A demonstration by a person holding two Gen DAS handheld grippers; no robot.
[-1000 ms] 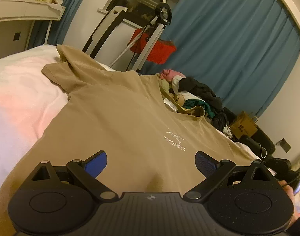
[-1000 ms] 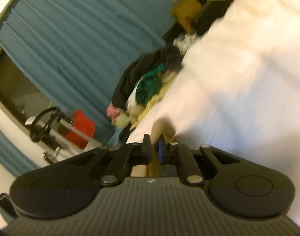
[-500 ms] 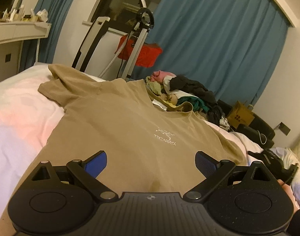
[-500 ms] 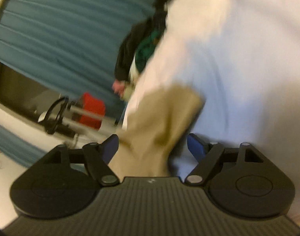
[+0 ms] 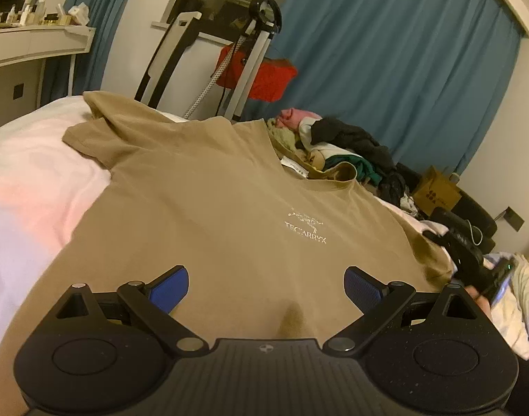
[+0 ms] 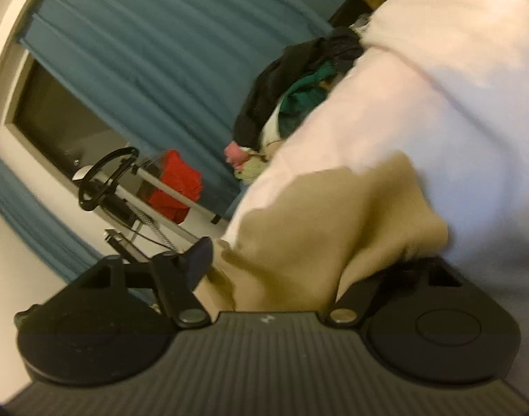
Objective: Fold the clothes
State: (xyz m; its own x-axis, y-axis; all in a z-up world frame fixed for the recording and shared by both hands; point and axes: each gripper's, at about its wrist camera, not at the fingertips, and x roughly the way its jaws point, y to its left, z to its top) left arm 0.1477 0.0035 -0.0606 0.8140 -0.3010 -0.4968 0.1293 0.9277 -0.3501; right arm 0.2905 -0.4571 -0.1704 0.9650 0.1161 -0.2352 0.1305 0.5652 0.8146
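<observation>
A: Left wrist view is showing the tee (image 5: 209,208) lying front-up on the bed (image 5: 32,173), collar far, hem near, body flat. Far-left sleeve is bunching; right sleeve is draping off the bed edge.

B: Left gripper (image 5: 266,286)?

A: Hovering over the hem, jaws wide apart, grasping nothing. Right gripper (image 6: 299,260) is also spread; sleeve cloth is sitting between the jaws and covering the right finger, blurred, not pinched as far as I can tell.

B: Handling?

A: Looking like light, limp knit. It's going to sag and crease, not slip. I'm judging seams best for a hold: sleeve cuff or shoulder on the right, hem corner on the left.

B: Clutter?

A: Clothes pile (image 5: 340,149) is sitting just beyond the collar.
</observation>
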